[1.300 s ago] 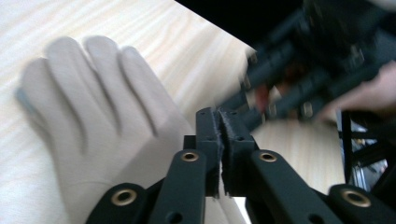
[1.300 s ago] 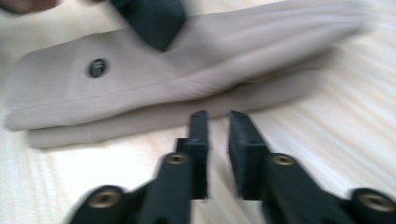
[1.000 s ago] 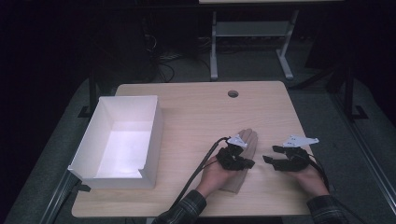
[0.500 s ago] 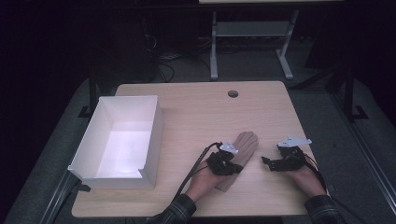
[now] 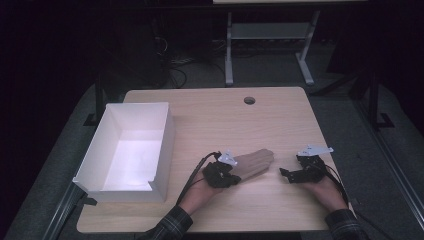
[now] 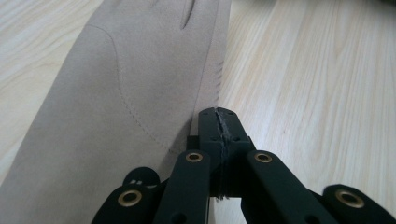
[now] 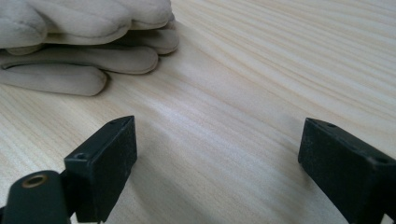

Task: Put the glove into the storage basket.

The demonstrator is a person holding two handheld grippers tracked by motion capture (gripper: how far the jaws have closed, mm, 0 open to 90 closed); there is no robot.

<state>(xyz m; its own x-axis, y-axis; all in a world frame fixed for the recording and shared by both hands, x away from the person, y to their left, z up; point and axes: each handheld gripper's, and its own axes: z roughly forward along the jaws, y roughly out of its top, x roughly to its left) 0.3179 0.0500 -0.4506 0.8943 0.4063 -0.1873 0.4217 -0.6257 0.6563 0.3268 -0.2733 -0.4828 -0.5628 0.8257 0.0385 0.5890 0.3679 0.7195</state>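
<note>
A beige suede glove (image 5: 252, 163) is seen lying flat on the light wooden table (image 5: 260, 120), toward the near edge and between the two hand-held grippers. The left gripper (image 5: 225, 175) is held at the glove's cuff end; in the left gripper view its jaws are pressed together, their tips (image 6: 218, 122) set at the edge of the glove (image 6: 116, 116), where the seam stitching runs. Whether a fold of the fabric is pinched between the tips cannot be told. The glove's fingers are pointed away from this gripper, toward the right side of the table.

The right gripper (image 5: 295, 172) is held just beside the glove's fingertips, apart from them. In the right gripper view its jaws are spread wide, having just been opening, and nothing but bare wood grain is seen between them (image 7: 217, 168). The glove's curled fingers (image 7: 84, 46) are shown at the upper left of that view, resting on the tabletop.

A white open-topped box (image 5: 127, 147) is placed at the left side of the table, well apart from the glove. A round cable hole (image 5: 249, 100) is cut near the table's far edge. A metal-framed stand (image 5: 265, 40) is visible on the dark floor beyond.
</note>
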